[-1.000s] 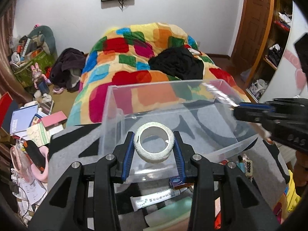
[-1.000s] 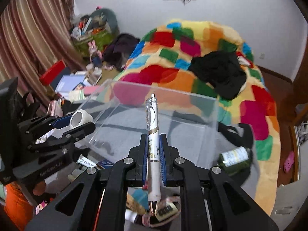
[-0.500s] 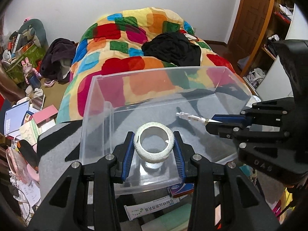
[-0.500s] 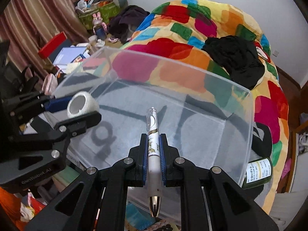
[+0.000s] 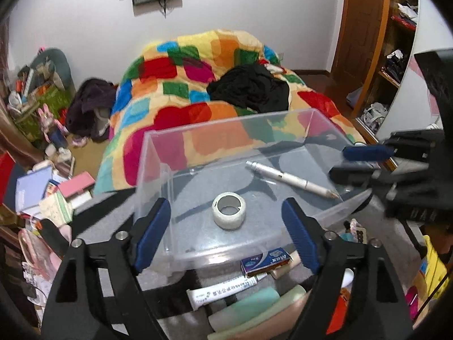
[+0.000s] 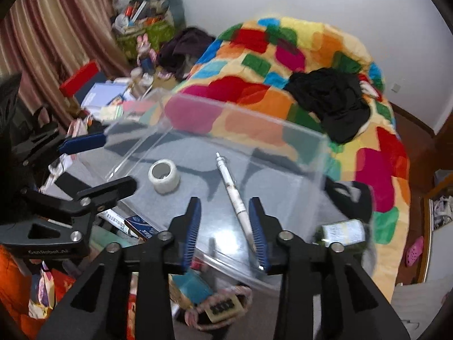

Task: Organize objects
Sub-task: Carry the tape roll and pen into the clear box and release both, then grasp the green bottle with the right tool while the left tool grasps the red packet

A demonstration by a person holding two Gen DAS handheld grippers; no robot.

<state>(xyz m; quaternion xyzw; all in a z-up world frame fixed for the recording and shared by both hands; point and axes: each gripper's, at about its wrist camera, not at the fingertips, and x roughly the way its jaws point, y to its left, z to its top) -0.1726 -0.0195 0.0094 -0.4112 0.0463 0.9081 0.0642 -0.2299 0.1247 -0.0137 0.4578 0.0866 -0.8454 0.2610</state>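
Note:
A clear plastic bin [image 5: 158,153] stands on a grey surface; it also shows in the right wrist view [image 6: 320,153]. Inside it lie a white tape roll [image 5: 228,210] and a white pen [image 5: 291,179]. The right wrist view shows the same roll [image 6: 164,176] and pen [image 6: 233,192]. My left gripper [image 5: 226,233] is open and empty at the bin's near edge, just above the roll. My right gripper [image 6: 226,228] is open and empty over the pen's near end. Each gripper shows in the other's view, the right [image 5: 365,160] and the left [image 6: 93,164].
In front of the bin lie a white tube [image 5: 223,287], a small blue box [image 5: 266,259], a green bottle [image 6: 342,231] and other clutter. A bed with a patchwork quilt [image 5: 203,85] is behind. Books and boxes [image 5: 51,187] pile at the left.
Both grippers have opened. The tape roll dropped from the left gripper and the pen from the right; both now lie on the bin's floor. Both grippers have pulled back slightly.

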